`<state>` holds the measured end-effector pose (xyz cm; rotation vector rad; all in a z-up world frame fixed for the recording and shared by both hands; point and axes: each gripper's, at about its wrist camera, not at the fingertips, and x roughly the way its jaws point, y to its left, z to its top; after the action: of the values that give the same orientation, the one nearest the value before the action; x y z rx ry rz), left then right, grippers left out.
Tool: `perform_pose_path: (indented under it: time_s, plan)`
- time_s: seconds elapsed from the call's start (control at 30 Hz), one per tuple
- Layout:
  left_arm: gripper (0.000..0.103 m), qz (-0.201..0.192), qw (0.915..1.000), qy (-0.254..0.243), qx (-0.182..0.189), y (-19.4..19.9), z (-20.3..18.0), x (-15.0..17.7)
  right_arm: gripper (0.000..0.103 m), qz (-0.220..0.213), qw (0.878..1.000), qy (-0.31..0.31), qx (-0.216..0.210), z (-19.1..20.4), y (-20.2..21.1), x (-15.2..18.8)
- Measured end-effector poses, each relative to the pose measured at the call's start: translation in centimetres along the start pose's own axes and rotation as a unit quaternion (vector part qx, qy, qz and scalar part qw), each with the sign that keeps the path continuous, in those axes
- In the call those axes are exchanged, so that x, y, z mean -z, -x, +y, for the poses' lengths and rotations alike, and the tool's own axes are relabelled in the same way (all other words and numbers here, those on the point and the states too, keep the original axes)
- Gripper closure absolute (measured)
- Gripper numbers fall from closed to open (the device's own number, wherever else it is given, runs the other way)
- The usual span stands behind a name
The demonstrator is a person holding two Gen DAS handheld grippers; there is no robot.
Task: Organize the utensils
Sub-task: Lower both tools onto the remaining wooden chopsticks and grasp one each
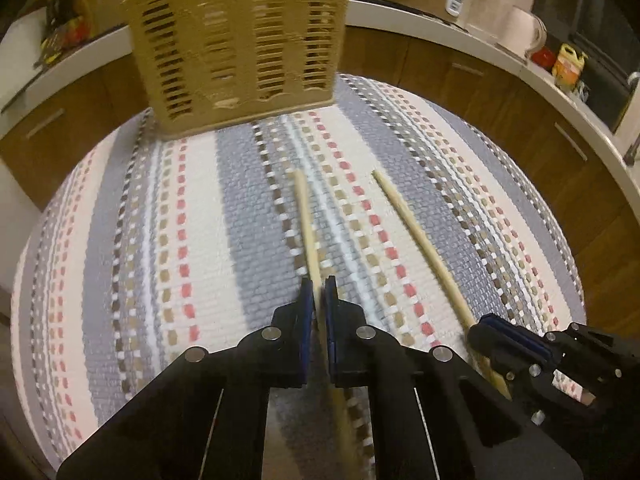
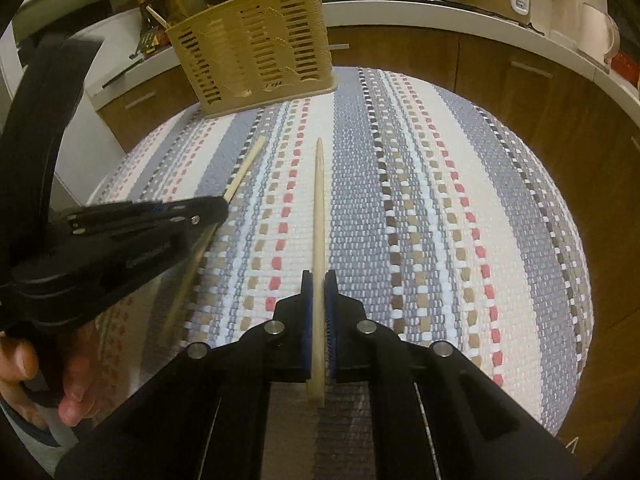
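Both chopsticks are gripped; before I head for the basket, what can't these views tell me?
- Utensil basket interior: left wrist view shows only the slatted wall; rim cut off at the top.
- Basket contents: right wrist view, too small and dark.
- Left chopstick rear end: hidden by the left gripper.

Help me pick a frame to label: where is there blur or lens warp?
Left wrist view: basket motion-smeared, chopstick soft near the left gripper. Right wrist view: sharper; basket crisp. Both: fisheye bulges the striped mat, dark corners.

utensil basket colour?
Tan, a yellowish beige plastic with slotted sides: basket. Clearest in the right wrist view, less blurred there.
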<state>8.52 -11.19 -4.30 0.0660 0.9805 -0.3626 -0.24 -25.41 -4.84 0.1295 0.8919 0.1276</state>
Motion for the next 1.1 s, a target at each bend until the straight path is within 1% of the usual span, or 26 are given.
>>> perform_pose_path:
  time_s: [0.07, 0.13, 0.27, 0.33, 0.43, 0.5, 0.6, 0.63, 0.67, 0.7, 0.73, 0.77, 0.83, 0.9, 0.97, 1.0, 1.07, 1.1]
  plan:
    - [0.1, -0.007, 0.9998, 0.02, 0.008, 1.0, 1.5, 0.6, 0.099, -0.001, 1.0, -0.003, -0.008, 0.1, 0.2, -0.1]
    - [0.1, -0.005, 0.9991, 0.041, 0.006, 2.0, 3.1, 1.2, 0.099, -0.001, 1.0, -0.002, -0.007, 0.4, 0.2, -0.3]
    - [0.1, 0.005, 0.9967, 0.08, 0.014, 3.7, 6.2, 2.6, 0.099, 0.02, 1.0, -0.007, -0.012, 0.9, -0.5, -0.2]
    - [0.1, 0.015, 0.9955, 0.092, 0.015, 3.8, 7.2, 3.2, 0.099, 0.02, 1.0, -0.005, -0.005, 1.2, -0.4, -0.2]
    - [0.1, 0.022, 0.995, 0.096, 0.013, 3.7, 7.8, 3.7, 0.098, 0.026, 1.0, -0.009, -0.01, 1.1, -0.4, -0.1]
    - [0.099, 0.021, 0.995, 0.096, 0.021, 3.7, 7.9, 3.7, 0.098, 0.032, 0.999, -0.019, -0.019, 0.8, -0.4, -0.2]
    - [0.097, 0.029, 0.9929, 0.098, 0.062, 3.9, 8.5, 3.5, 0.096, 0.049, 0.997, -0.041, -0.043, -0.2, -0.6, -0.8]
    - [0.094, 0.03, 0.9929, 0.095, 0.066, 3.9, 8.5, 3.2, 0.09, 0.054, 0.996, -0.046, -0.045, -0.5, -0.6, -1.1]
    - [0.093, 0.03, 0.9934, 0.088, 0.067, 4.0, 8.7, 2.9, 0.08, 0.058, 0.996, -0.05, -0.048, -0.8, -0.6, -1.6]
    - [0.093, 0.03, 0.9938, 0.083, 0.067, 4.1, 8.8, 2.6, 0.074, 0.059, 0.996, -0.05, -0.05, -0.9, -0.6, -2.0]
    - [0.091, 0.033, 0.9943, 0.078, 0.065, 4.0, 9.0, 2.0, 0.06, 0.06, 0.996, -0.047, -0.052, -1.1, -0.7, -2.6]
    - [0.09, 0.041, 0.9943, 0.071, 0.067, 3.8, 9.2, 1.5, 0.049, 0.06, 0.996, -0.041, -0.052, -1.1, -0.7, -3.2]
    - [0.09, 0.055, 0.993, 0.065, 0.081, 3.5, 9.7, 0.7, 0.049, 0.064, 0.996, -0.023, -0.051, -1.0, -1.0, -4.5]
    - [0.09, 0.068, 0.9919, 0.06, 0.089, 3.1, 9.8, -0.1, 0.049, 0.075, 0.996, -0.005, -0.056, -0.8, -1.5, -5.9]
    - [0.09, 0.084, 0.9896, 0.051, 0.105, 2.6, 9.8, -0.9, 0.05, 0.086, 0.995, 0.005, -0.059, -0.5, -2.1, -7.1]
    - [0.09, 0.087, 0.9893, 0.051, 0.105, 2.4, 9.8, -1.1, 0.053, 0.091, 0.994, 0.012, -0.058, -0.3, -2.4, -7.5]
    - [0.09, 0.099, 0.9871, 0.043, 0.118, 1.8, 9.3, -1.8, 0.067, 0.107, 0.992, 0.024, -0.055, 0.1, -3.3, -8.2]
    - [0.09, 0.108, 0.9858, 0.039, 0.122, 1.5, 9.0, -2.0, 0.068, 0.118, 0.991, 0.026, -0.053, 0.2, -3.9, -8.5]
